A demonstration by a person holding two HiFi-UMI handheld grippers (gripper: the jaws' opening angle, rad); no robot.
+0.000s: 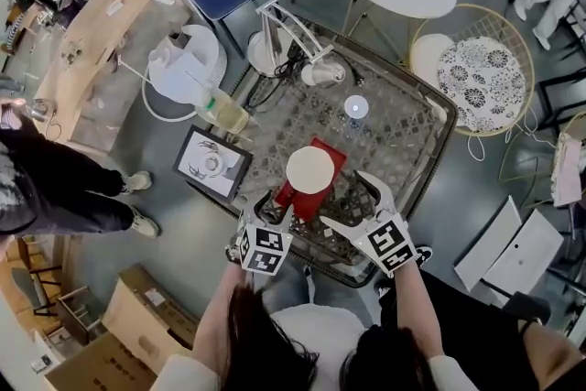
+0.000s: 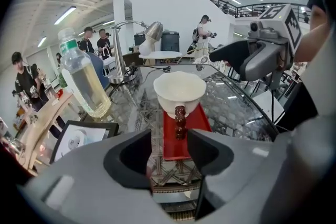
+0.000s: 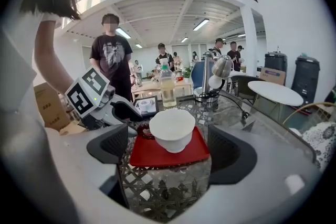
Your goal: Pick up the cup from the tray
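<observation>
Reach in hand: the left gripper (image 1: pixel 270 215) and right gripper (image 1: pixel 352 201) hang near the cup (image 1: pixel 310 169) on the tray (image 1: pixel 332 151), by the counter's (image 1: pixel 403 133) near edge. Both sets of jaws are empty, the right's wide apart and the left's narrower. Next, one pair should probably straddle the cup and close.

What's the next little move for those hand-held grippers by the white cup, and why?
Probably ease the left hand-held gripper forward. Its jaws stand apart and empty, the beaded handle of the cup points straight at their gap but is not yet between them, and the cup sits upright on the red tray.
</observation>
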